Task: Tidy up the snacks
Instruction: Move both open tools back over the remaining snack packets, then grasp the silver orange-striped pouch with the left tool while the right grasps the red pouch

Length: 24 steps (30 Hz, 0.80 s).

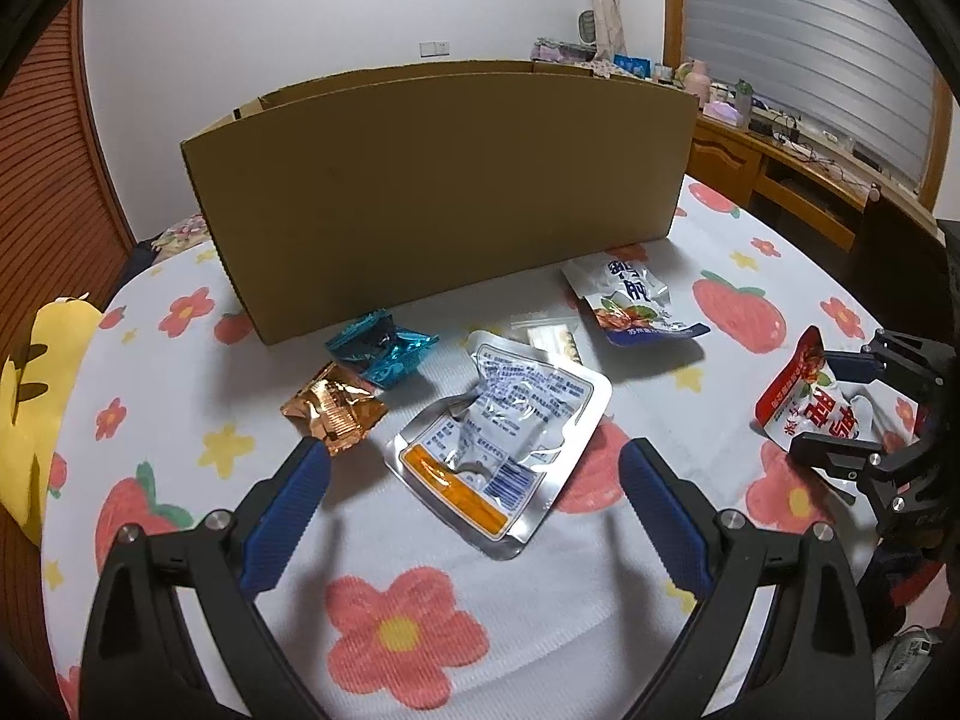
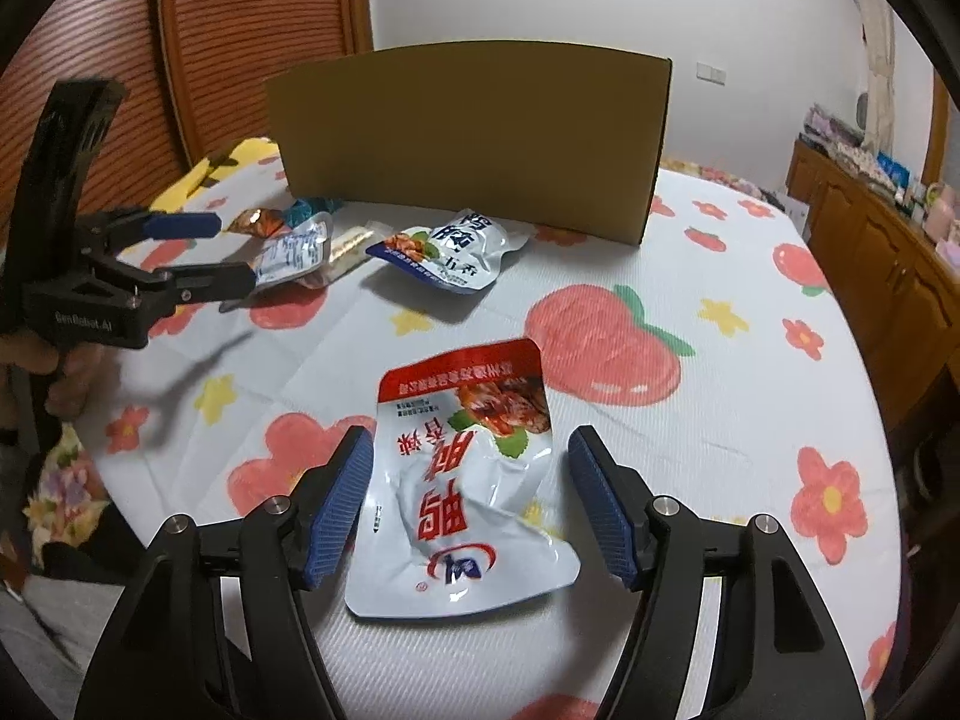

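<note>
A silver pouch [image 1: 498, 420] with an orange stripe lies on the flowered tablecloth [image 1: 390, 618]. My left gripper [image 1: 474, 450] hovers open over it, one finger on each side. Beside it lie a copper wrapper [image 1: 333, 414], a teal wrapper [image 1: 381, 351], a small clear bag [image 1: 546, 333] and a blue-and-white pouch [image 1: 630, 300]. A red-and-white pouch [image 2: 462, 480] lies flat between the pads of my right gripper [image 2: 471, 438], which is open and not pressing on it. The open cardboard box [image 1: 444, 180] stands upright behind the snacks. The right wrist view shows the left gripper [image 2: 237, 252] at the silver pouch [image 2: 294, 252].
A wooden cabinet [image 2: 888, 252] with clutter on top runs along the right. A slatted wooden door [image 2: 252, 30] is behind the box. A yellow cloth [image 1: 42, 384] hangs at the table's left edge. A person's hand [image 2: 66, 372] holds the left gripper.
</note>
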### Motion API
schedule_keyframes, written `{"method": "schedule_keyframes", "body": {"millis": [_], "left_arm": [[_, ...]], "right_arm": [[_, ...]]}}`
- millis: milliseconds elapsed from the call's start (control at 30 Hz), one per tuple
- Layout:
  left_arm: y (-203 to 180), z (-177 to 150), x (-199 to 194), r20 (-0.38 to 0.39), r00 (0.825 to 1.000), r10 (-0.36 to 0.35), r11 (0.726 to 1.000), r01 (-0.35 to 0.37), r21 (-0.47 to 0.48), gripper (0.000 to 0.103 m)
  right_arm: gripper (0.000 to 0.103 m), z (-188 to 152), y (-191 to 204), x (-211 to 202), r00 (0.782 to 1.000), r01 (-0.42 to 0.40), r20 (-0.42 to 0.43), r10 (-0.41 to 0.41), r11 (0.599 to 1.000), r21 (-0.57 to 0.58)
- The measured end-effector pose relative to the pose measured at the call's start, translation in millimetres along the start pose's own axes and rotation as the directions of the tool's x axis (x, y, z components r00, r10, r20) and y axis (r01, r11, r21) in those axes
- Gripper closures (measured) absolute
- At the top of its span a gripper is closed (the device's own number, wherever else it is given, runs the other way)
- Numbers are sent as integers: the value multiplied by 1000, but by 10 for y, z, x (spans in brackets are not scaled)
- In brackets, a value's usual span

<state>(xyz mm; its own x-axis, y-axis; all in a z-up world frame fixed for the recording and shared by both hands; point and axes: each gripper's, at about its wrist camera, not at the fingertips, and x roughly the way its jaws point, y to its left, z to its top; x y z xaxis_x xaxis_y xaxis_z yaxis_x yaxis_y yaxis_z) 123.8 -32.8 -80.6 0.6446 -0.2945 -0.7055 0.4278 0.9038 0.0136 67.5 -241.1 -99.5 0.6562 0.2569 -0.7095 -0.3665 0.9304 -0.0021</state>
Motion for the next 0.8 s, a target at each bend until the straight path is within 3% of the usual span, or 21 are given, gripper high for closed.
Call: {"method": "schedule_keyframes", "body": {"millis": [200,400,500,800], "left_arm": [[-71,51,58,-28,1000,-15,998,17,62,8],[-92,101,184,-81,997,-11,993,21,117,15],[-70,123,241,-101,995,-10,992,23,124,21],[10,162,297,-136,988,-71,990,86,111,25]], "right_arm": [[33,1,7,17,1000,7,6,-7,1000,-4],[33,-12,15,20,1000,10,10,-9,1000,-16],[33,-12,16,19,1000,9,8,-8,1000,-20],[33,-2,19,24,1000,2,0,-2,1000,-30]]}}
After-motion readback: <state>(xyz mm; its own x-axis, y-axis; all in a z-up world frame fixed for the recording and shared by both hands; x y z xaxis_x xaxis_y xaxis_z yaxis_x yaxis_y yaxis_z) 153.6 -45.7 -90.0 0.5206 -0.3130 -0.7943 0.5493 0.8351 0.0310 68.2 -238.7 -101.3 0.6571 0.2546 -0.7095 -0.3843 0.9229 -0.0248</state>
